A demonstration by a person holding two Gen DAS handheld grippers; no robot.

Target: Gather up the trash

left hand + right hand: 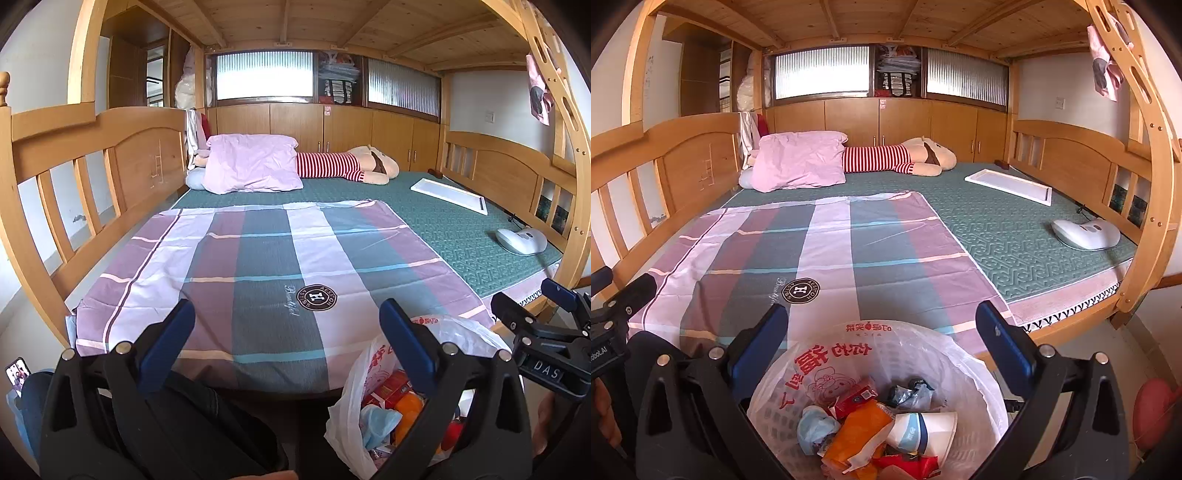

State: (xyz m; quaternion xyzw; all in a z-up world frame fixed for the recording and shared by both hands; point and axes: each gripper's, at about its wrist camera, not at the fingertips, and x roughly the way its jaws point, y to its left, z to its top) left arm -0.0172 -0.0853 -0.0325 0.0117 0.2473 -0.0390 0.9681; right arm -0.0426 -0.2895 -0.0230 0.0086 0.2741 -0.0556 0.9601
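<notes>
At the bottom centre of the right wrist view, a white plastic trash bag (879,373) with red print lines a white basket, its mouth open just below the right gripper (882,347), whose 2 blue fingers stand wide apart with nothing between them. Inside lie a crumpled paper cup (923,432), an orange wrapper (857,435), a red carton (855,398), a pale blue wad (816,428) and some dark crinkled film (910,393). All of it looks light, soft and easily crushed; the bag film is thin, probably slippery, and would likely tear under a sharp tug, so the bunched rim at the upper edge of the opening seems the best place to pinch, gathering several folds at once. In the left wrist view the same bag sits at the lower right, partly behind the left gripper (284,325), which also gapes fully and holds nothing. Both tools point forward over the plaid sheet (258,266) on the bed, nearly level and side by side, the right tool's black body showing at the right edge of the left view. No loose trash is visible on the sheet or the green mattress (1015,236), so collecting seems largely done.
</notes>
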